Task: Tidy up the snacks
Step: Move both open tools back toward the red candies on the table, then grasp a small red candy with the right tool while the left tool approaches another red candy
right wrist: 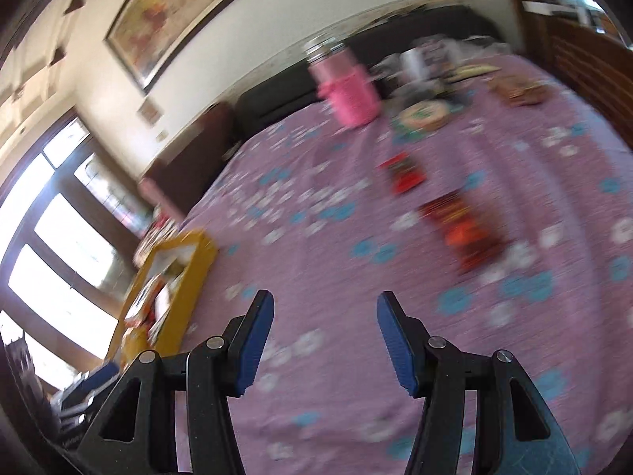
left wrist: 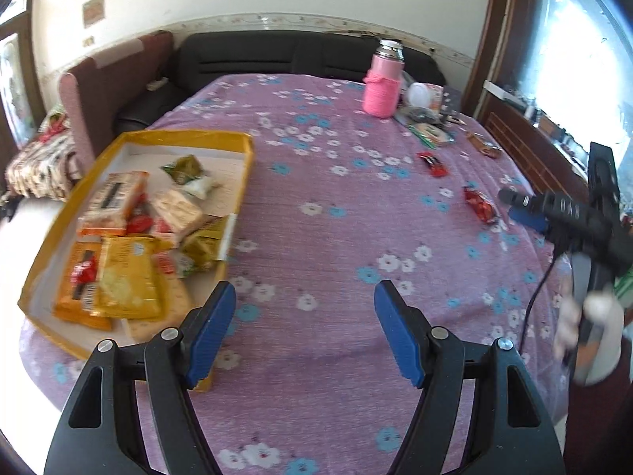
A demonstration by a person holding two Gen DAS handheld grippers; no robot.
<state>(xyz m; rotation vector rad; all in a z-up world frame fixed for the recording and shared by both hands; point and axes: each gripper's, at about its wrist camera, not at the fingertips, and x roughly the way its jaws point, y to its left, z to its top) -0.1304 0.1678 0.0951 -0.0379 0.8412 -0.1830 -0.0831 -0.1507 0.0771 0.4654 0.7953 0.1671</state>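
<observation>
The nearer red foil-wrapped snack (right wrist: 465, 233) was seen ahead and right of the right tongs (right wrist: 325, 336), well apart, its long axis running away toward the table's far edge; a second red wrapper (right wrist: 403, 172) lay beyond it. The right tongs were clearly the nearer pair, seen by the table's right edge (left wrist: 518, 208). Both pairs were held apart, nothing between them; the left tongs (left wrist: 304, 330) hung beside the yellow cardboard tray (left wrist: 190, 136) at the table's left edge. In the tray, orange, yellow, green and cream snack packets (left wrist: 126, 281) were piled loosely.
</observation>
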